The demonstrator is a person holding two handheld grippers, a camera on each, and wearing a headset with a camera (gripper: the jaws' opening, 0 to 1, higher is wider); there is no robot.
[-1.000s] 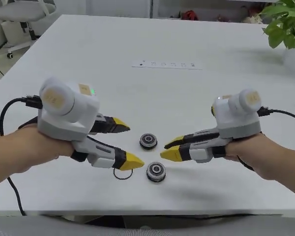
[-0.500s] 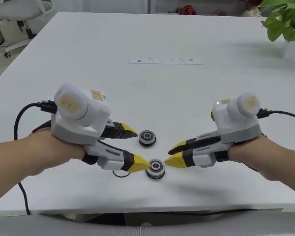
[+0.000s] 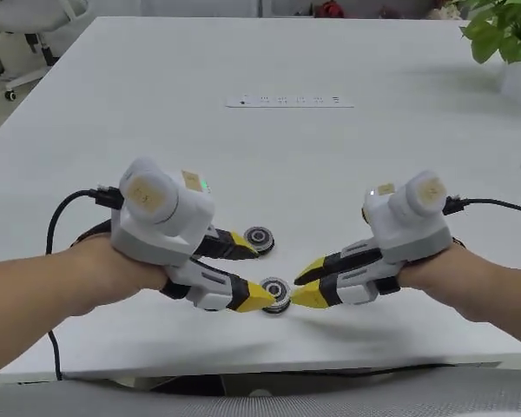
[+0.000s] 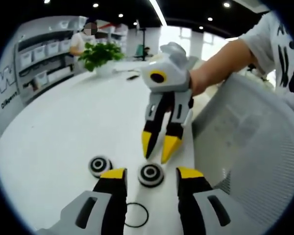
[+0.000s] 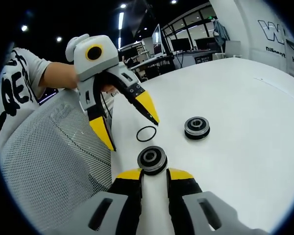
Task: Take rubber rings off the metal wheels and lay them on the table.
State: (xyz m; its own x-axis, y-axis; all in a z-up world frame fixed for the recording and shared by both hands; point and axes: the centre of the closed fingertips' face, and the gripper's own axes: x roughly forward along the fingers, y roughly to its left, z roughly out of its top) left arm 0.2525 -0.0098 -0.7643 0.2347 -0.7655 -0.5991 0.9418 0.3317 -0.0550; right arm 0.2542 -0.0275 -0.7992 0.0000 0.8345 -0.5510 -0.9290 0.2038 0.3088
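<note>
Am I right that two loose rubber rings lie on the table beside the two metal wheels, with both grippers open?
Not quite: one loose rubber ring lies on the table, not two, as the right gripper view shows. The rest holds: the nearer wheel and farther wheel sit beside it, and the left gripper and right gripper are open.

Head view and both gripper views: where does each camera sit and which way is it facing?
Head view: on the headset, looking forward and down at the table; both forearms, the left gripper and the right gripper show.
Left gripper view: on the left gripper, looking along its open jaws over the near wheel at the right gripper, arm and shirt.
Right gripper view: mirrored, facing the left gripper across that wheel.
Shared: both gripper views hold the near wheel, far wheel and loose ring.
</note>
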